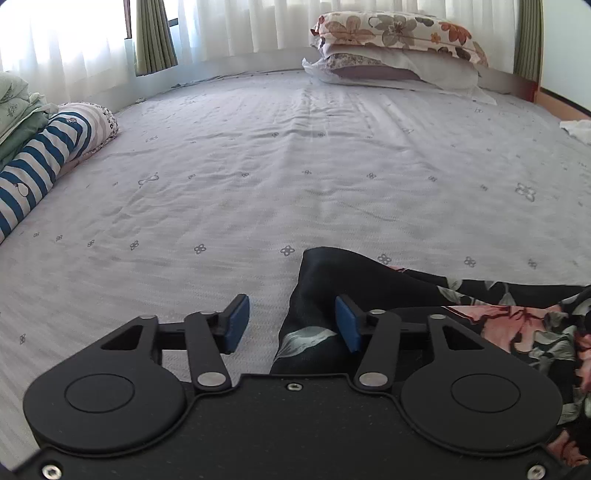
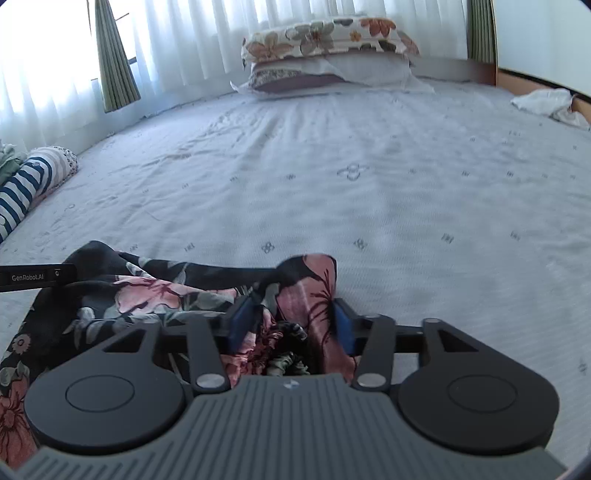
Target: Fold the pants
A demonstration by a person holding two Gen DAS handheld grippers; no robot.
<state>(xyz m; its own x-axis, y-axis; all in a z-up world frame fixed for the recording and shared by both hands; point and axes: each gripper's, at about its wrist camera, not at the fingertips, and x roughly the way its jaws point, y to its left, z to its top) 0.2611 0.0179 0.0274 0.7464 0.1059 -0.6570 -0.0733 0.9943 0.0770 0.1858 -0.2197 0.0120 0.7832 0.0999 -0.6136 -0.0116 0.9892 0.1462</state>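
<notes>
Black floral pants [image 1: 509, 325] bunched on the grey-lilac bed sheet [image 1: 258, 166], at the lower right of the left wrist view and the lower left to centre of the right wrist view [image 2: 147, 295].

Left tongs [image 1: 291, 325] released, blue pads [image 1: 236, 321] spread apart, the left one over bare sheet, the right one against a dark fold of the pants; fabric lying partly in the gap but not pinched.

Right tongs [image 2: 291, 325] spread wide around a raised pink-and-black hump of the pants; cloth filling the gap between the blue pads [image 2: 240, 325]. Cannot tell whether the pads press on it or merely flank it.

A black bar marked "GenRobot.AI" [image 2: 37, 277], at the left edge of the right wrist view, lying over the pants.

Two stacked pillows at the upper centre, a floral one [image 1: 399, 33] atop a pale one [image 1: 399, 70]. A blue-and-white striped bolster [image 1: 40, 166] at the left edge, green folded bedding [image 1: 14, 107] beyond it. White crumpled cloth [image 2: 546, 103] at the upper right. Sheer white curtains [image 1: 240, 29] and green drapes [image 1: 153, 37] across the top, backlit.
</notes>
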